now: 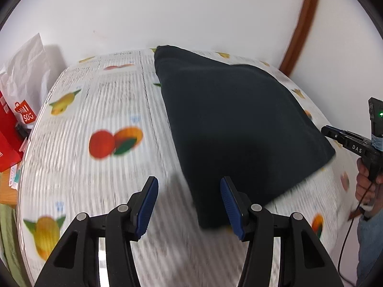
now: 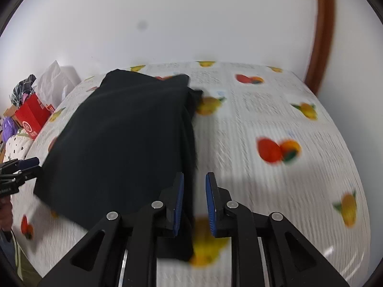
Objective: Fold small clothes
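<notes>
At the far left of the left wrist view, a red carton (image 1: 7, 138) and a white paper bag with a red shopping-bag logo (image 1: 24, 81) stand beside the table, against the white wall (image 1: 167, 12). The table wears a white cloth printed with fruit and lines of text (image 1: 95, 110). In the foreground the left gripper (image 1: 189, 205) hangs over this tablecloth with its blue pads (image 1: 148, 205) standing moderately apart and nothing between them; the right pad overlaps the near corner of the garment in the picture, but whether it touches the fabric cannot be told. The dark folded garment (image 1: 239, 124), black or very dark green, lies flat on the cloth, reaching from near the wall down to the gripper. At the right edge, the right gripper's black body marked "DAS" (image 1: 354, 143) is seen from the side, held by the person's hand (image 1: 366, 184), with a cable hanging below. A brown curved frame (image 1: 304, 24) runs up the wall.

In the right wrist view, the left gripper's tips (image 2: 21, 167) show at the left edge, just beside the garment's (image 2: 119, 143) left border. The right gripper (image 2: 194, 203) sits at the garment's right edge, its jaws narrowly parted. A dark strip of the fabric's edge shows in the gap, but the pads do not appear to press it. The picture is blurred by motion. To the right lies bare tablecloth (image 2: 287, 119).
</notes>
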`<state>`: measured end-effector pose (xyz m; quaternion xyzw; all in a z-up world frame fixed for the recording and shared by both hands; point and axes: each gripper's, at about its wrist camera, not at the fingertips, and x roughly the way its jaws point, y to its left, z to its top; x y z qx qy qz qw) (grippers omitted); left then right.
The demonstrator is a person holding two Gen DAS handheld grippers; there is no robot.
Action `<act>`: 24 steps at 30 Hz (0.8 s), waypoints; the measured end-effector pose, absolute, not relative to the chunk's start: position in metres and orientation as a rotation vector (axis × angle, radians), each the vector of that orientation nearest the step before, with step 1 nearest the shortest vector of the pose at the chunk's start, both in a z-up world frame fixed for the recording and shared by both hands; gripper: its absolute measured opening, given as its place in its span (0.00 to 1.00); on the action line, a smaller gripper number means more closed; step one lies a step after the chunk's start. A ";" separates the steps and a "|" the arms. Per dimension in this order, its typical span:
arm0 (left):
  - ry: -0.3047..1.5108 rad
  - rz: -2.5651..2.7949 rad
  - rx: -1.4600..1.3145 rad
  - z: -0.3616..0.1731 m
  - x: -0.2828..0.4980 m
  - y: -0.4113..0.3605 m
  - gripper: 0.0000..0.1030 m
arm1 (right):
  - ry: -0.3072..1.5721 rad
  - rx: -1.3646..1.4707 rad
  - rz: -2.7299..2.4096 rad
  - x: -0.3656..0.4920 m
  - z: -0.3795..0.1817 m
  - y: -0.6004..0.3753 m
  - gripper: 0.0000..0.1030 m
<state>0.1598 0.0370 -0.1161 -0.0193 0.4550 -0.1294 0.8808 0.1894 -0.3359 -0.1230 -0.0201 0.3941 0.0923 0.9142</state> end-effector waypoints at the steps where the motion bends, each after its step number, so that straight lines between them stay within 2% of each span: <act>1: 0.950 -0.277 -0.036 -0.117 0.153 0.037 0.51 | 0.809 -0.041 0.192 0.182 -0.125 -0.341 0.31; 3: 0.952 -0.286 -0.023 -0.120 0.140 0.037 0.51 | 0.798 -0.049 0.204 0.166 -0.127 -0.348 0.35; 9: 0.985 -0.272 0.021 -0.138 0.131 0.019 0.51 | 0.835 -0.116 0.283 0.143 -0.147 -0.335 0.35; 15: 0.999 -0.212 0.095 -0.152 0.151 0.001 0.53 | 0.876 -0.087 0.262 0.164 -0.174 -0.312 0.35; 24: 1.015 -0.183 0.021 -0.152 0.186 0.007 0.53 | 0.847 0.019 0.194 0.194 -0.176 -0.310 0.35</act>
